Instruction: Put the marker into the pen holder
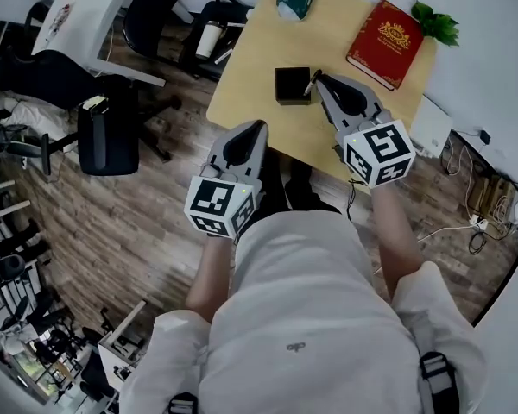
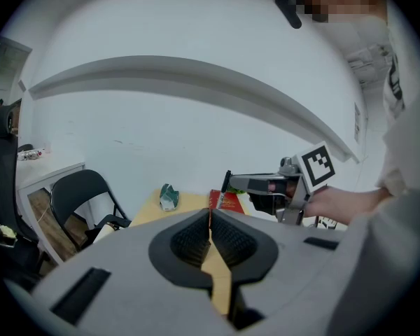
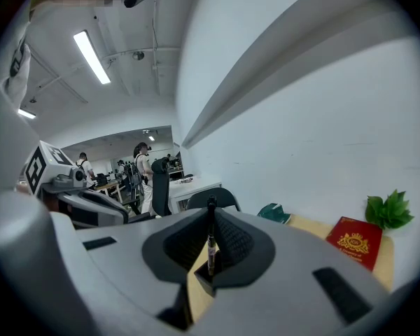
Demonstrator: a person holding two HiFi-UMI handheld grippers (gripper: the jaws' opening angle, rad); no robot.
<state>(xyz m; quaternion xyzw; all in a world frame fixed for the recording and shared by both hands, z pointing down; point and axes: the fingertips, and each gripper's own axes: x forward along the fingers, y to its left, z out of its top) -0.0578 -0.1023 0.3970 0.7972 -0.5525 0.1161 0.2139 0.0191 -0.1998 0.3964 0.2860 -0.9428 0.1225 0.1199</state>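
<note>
I'm pinching the marker (image 3: 211,238) in my right gripper (image 1: 316,79) at the holder (image 1: 290,85); left gripper (image 1: 260,127) is hanging pressed together, empty, off the desk's (image 1: 259,59) near edge.

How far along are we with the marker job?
Done: the marker is picked up, clamped upright in the right gripper. In hand: it hangs at the right edge of the black pen holder; I cannot tell if its tip is inside. To do: lower it in, open the jaws. The left gripper is shut, empty.

Head view is looking steeply down at the table (image 1: 328,41); both gripper views are facing level, sharing its far edge.
</note>
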